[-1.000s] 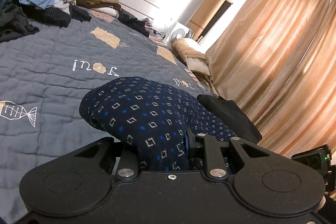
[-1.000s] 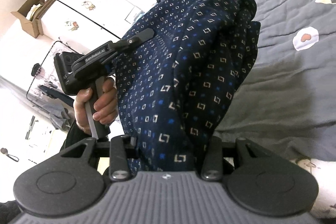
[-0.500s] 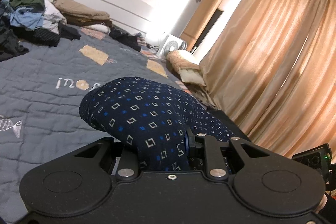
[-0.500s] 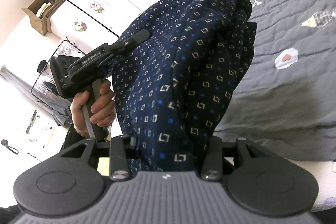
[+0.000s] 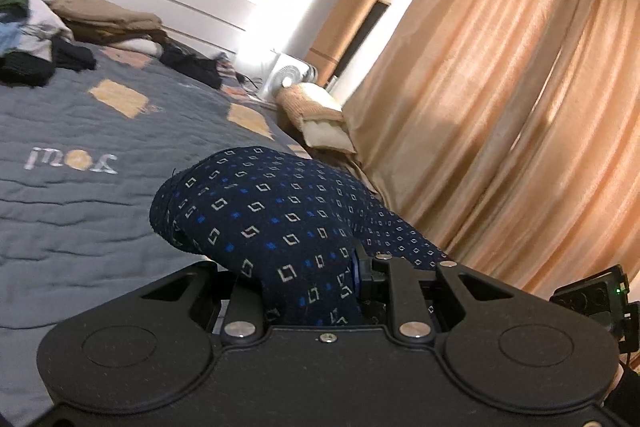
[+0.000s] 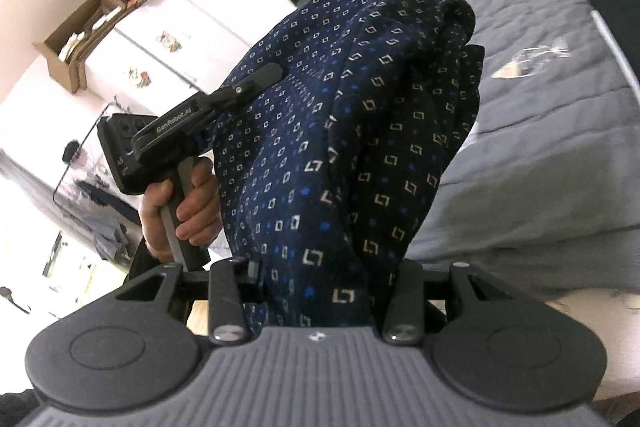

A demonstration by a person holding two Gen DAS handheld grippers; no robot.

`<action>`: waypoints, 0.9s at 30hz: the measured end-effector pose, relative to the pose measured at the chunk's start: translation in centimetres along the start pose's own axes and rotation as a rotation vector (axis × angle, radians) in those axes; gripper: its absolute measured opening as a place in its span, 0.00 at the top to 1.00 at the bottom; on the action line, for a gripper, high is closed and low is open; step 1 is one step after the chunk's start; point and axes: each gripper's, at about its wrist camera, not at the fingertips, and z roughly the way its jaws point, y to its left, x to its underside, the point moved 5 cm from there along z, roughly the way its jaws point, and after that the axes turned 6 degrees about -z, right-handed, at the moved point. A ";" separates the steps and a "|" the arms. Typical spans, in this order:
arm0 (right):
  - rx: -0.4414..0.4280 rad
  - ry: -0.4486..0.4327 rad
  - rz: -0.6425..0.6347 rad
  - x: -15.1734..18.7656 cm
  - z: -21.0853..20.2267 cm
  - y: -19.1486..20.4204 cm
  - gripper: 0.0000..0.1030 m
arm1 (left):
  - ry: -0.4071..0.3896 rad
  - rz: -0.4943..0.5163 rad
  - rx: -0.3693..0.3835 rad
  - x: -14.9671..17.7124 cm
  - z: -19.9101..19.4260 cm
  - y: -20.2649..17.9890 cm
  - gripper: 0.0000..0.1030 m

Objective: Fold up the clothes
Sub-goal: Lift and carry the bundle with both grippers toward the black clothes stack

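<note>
Clamping one navy patterned garment [image 6: 360,147] are two grippers, left gripper [image 5: 308,291] and right gripper [image 6: 320,291].

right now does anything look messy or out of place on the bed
Yes. Loose clothes lie heaped unfolded at the far end of the grey quilted bedspread. The navy diamond-patterned garment hangs bunched between the left gripper and right gripper, not yet folded.

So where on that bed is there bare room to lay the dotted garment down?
The grey quilt is bare from the lettering forward, left of the dotted garment. It is crowded at the headboard: a mixed clothes heap, tan folded clothes and dark clothes.
</note>
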 end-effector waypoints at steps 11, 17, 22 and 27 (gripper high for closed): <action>0.073 -0.047 0.045 -3.4 -9.0 -9.2 0.60 | 0.060 0.008 0.046 0.5 13.5 -6.3 0.79; 0.117 -0.059 0.040 -6.9 -13.6 -13.7 0.59 | 0.081 0.019 0.054 -0.7 21.4 -9.2 0.79; 0.138 -0.044 0.052 -10.1 -16.6 -17.7 0.59 | 0.096 0.023 0.050 -1.7 27.1 -10.6 0.79; 0.170 -0.029 0.046 -12.5 -18.1 -21.7 0.58 | 0.117 -0.006 0.034 -1.9 32.5 -10.5 0.79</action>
